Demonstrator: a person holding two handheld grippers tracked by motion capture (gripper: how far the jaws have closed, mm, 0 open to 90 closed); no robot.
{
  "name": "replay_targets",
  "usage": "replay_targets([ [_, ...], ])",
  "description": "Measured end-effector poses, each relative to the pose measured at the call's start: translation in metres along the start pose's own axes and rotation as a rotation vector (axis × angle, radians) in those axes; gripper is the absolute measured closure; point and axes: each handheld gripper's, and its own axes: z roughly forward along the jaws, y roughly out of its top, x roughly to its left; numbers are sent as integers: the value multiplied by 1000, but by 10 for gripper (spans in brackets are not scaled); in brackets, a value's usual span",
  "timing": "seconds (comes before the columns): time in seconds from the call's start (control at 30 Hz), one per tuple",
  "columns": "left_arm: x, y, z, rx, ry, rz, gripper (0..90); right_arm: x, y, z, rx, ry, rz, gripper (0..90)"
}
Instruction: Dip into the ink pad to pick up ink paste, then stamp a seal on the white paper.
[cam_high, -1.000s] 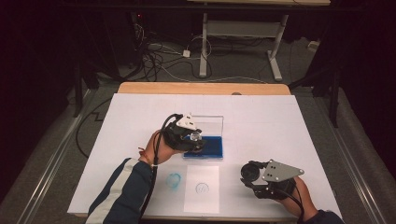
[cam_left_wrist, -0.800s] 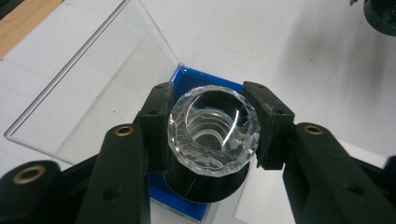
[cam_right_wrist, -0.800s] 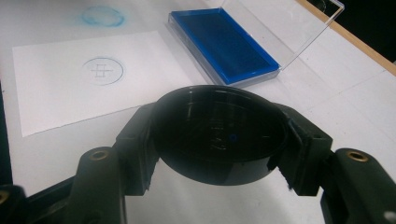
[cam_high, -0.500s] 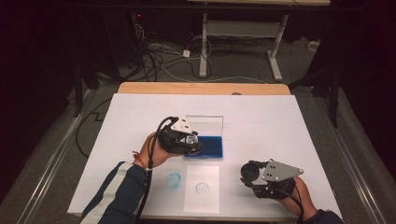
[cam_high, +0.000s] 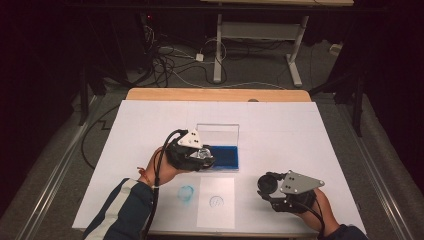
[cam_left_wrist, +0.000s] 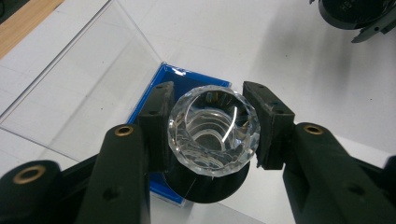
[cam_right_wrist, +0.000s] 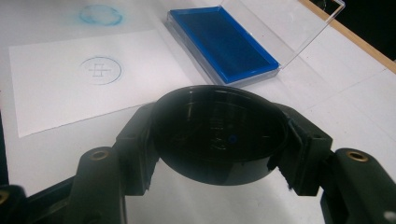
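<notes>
My left gripper (cam_high: 201, 156) is shut on a stamp with a faceted clear crystal handle (cam_left_wrist: 214, 130) and a black round base. It holds the stamp over the left end of the blue ink pad (cam_high: 226, 155), whose clear lid (cam_high: 218, 132) stands open behind. In the left gripper view the ink pad (cam_left_wrist: 156, 91) lies under the jaws. My right gripper (cam_high: 268, 186) rests near the table's front right, shut on a black round cap (cam_right_wrist: 217, 135). Between the two hands lies a white paper (cam_high: 216, 215) with a round blue stamp mark (cam_high: 216, 201).
A blue ink smudge (cam_high: 186, 193) marks the white table cover left of the paper. The table's wooden far edge (cam_high: 215, 94) runs along the back. Cables and a desk frame sit on the floor beyond. The right gripper's cap (cam_left_wrist: 355, 14) shows at the left gripper view's top right.
The left forearm has shifted slightly to the left while its gripper stays over the ink pad with the stamp. The right gripper has not moved.
</notes>
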Motion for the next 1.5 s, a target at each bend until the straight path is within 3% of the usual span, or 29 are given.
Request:
replay_targets([
  [0.87, -25, 0, -16, -13, -49, 58, 539, 1, 1, 2, 7, 8, -1, 383],
  [1.27, -41, -2, -13, -18, -75, 91, 539, 1, -2, 2, 13, 9, -5, 383],
  [1.5, -51, -4, -13, -48, -93, 105, 539, 3, -1, 1, 17, 4, -9, 383],
])
